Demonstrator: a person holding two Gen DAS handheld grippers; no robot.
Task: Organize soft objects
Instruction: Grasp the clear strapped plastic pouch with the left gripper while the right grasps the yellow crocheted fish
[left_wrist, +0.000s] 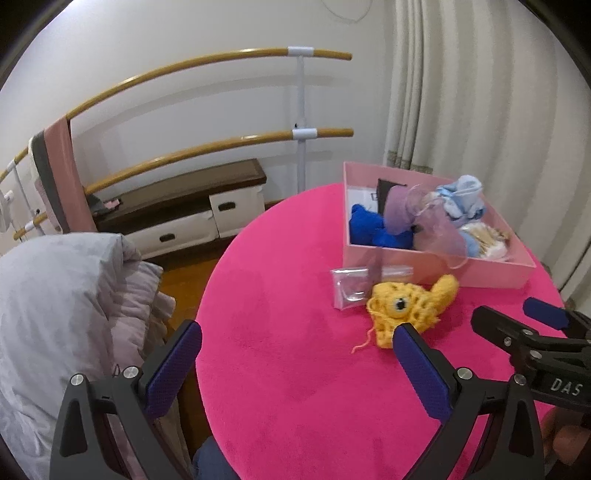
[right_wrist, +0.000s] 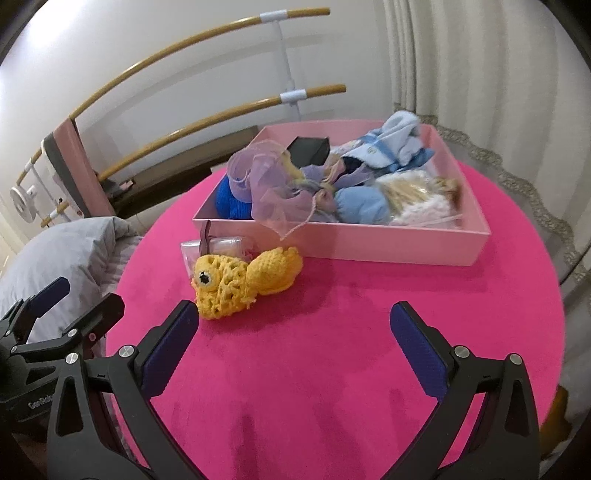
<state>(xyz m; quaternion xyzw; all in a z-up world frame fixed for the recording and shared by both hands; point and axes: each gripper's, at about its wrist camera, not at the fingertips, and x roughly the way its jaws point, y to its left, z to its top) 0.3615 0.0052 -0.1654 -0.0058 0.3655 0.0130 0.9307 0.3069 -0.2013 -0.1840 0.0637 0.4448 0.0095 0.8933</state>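
Crochet fish (right_wrist: 243, 282), yellow, lies loose on pink tabletop (right_wrist: 332, 369), just outside near wall of pink box (right_wrist: 369, 245), at 11 o'clock from right gripper (right_wrist: 294, 334). Clear pouch (right_wrist: 229, 245) touching behind it. Box already holds blue plush (left_wrist: 373, 230), purple organza (right_wrist: 266, 184), pale-blue socks (right_wrist: 399, 138). Likely step: last stray item pending pickup. Right gripper spread wide, empty; left gripper (left_wrist: 297, 354) likewise released. Next: close on fish body, lift over wall. Room: barre rails (left_wrist: 207, 66), curtain (left_wrist: 480, 92), grey bedding (left_wrist: 55, 295).
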